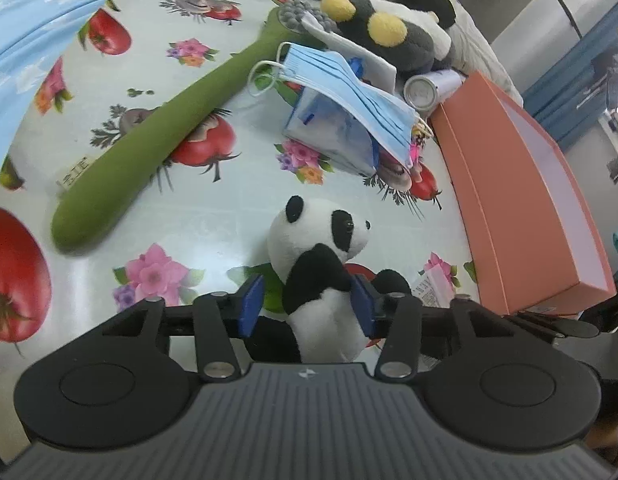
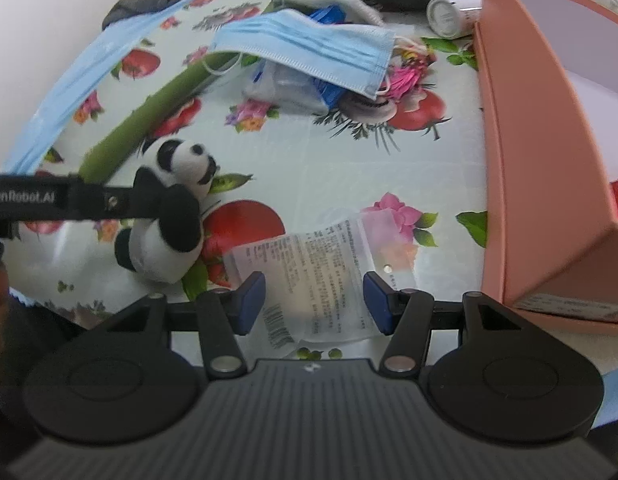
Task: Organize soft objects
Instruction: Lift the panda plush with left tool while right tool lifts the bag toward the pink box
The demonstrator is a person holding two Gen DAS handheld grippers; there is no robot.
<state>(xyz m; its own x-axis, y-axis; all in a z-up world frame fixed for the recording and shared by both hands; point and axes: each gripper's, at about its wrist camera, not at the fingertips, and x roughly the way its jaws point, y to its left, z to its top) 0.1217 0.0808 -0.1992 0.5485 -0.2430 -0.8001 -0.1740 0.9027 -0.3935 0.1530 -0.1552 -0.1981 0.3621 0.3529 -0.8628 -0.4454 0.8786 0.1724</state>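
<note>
1. while the small black-and-white plush panda [image 1: 321, 264] sits upright on the bench [image 1: 213, 224] with its flowered, tomato-printed oilcloth, the left tongs [image 1: 309, 306] straddle its body; one blue pad lies against the body, the other stands clear, so they are apart and not clamped.
2. by my judgement it is light, soft and squashy; the stuffed torso gives the surest hold, the limbs would slip.
3. the right tongs [image 2: 315, 304] hang apart over a clear printed plastic packet [image 2: 317, 264], gripping nothing.
4. near the panda lies a long green plush stalk [image 1: 149, 152]; beyond it, blue pleated face masks [image 1: 349, 92].
5. a salmon-pink cardboard box [image 1: 521, 200], open, stands at the bench edge.
</note>
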